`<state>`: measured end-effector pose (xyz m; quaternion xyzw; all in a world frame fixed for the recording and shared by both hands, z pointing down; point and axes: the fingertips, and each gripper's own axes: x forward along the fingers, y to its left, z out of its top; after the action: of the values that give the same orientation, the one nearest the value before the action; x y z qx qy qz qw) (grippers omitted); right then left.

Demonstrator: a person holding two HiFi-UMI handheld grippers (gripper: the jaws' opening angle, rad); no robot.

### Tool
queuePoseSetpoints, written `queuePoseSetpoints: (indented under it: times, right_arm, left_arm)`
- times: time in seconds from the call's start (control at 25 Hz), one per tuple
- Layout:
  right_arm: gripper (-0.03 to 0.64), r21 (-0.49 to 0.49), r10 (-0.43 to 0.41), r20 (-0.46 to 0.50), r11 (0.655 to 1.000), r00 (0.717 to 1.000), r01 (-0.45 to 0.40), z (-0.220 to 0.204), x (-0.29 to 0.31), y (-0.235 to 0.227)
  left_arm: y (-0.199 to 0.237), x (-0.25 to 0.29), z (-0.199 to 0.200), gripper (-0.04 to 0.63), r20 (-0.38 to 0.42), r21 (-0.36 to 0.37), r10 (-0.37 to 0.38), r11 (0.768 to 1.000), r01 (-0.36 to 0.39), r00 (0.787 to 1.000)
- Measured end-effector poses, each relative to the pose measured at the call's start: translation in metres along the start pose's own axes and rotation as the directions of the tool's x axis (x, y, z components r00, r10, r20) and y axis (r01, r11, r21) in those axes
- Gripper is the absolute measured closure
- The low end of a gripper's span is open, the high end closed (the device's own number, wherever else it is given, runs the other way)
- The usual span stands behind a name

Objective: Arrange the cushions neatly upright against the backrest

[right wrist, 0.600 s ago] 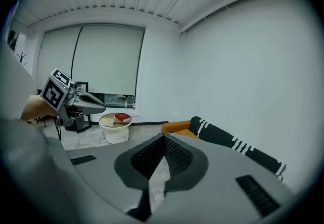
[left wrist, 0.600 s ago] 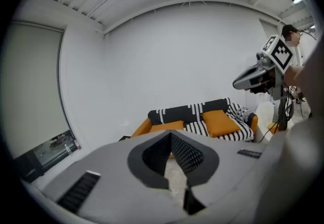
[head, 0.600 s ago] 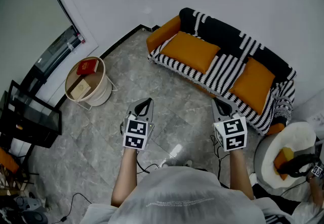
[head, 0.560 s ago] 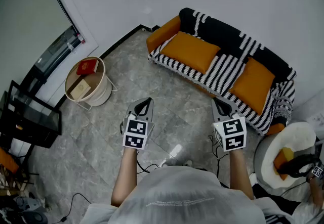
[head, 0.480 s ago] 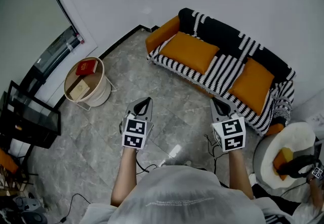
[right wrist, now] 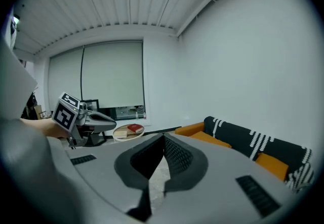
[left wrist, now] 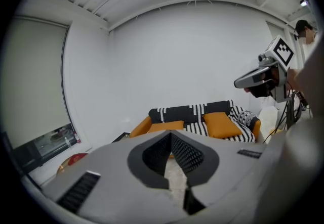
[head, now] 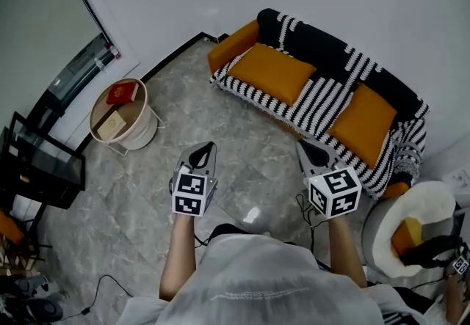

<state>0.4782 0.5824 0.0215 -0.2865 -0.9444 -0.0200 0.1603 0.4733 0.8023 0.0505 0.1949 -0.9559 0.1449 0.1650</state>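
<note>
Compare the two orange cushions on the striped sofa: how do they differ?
The orange fabric cushion by the orange armrest lies flat on the seat; the orange cushion at the other end looks tilted up toward the backrest. In the left gripper view the first looks thin, the second shows its face. Both are plain orange.

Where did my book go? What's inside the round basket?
The basket holds a red book and a flat tan item; whatever lies beneath them is covered.
</note>
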Motion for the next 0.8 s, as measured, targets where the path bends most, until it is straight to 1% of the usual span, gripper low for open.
queuePoseSetpoints:
  times: [0.2, 0.32, 0.4, 0.6, 0.8]
  right_arm:
    - [0.615, -0.019, 0.034, -0.038, 0.999, 0.999, -0.035, -0.011, 0.005, -0.008]
    - [0.615, 0.022, 0.053, -0.045, 0.998, 0.998, -0.053, -0.014, 0.010, -0.015]
    - [0.615, 0.032, 0.055, -0.053, 0.998, 0.997, -0.054, -0.014, 0.020, -0.020]
    - [0.615, 0.018, 0.020, -0.073, 1.000, 0.997, -0.019, -0.011, 0.054, -0.037]
    - [0.615, 0.020, -0.002, -0.093, 1.000, 0.996, 0.004, -0.004, 0.107, -0.062]
  left_arm:
    - [-0.006, -0.001, -0.011, 0.583, -0.025, -0.012, 0.010, 1.000, -0.010, 1.000]
    - [-0.009, 0.008, -0.018, 0.583, -0.046, -0.029, 0.010, 1.000, -0.011, 0.999]
    - [-0.005, 0.019, -0.019, 0.583, -0.054, -0.040, 0.008, 0.999, -0.010, 0.999]
    - [0.011, 0.058, -0.017, 0.583, -0.058, -0.027, -0.032, 0.999, 0.030, 0.998]
    - [0.046, 0.118, -0.014, 0.583, -0.056, -0.055, -0.057, 0.997, 0.054, 0.997]
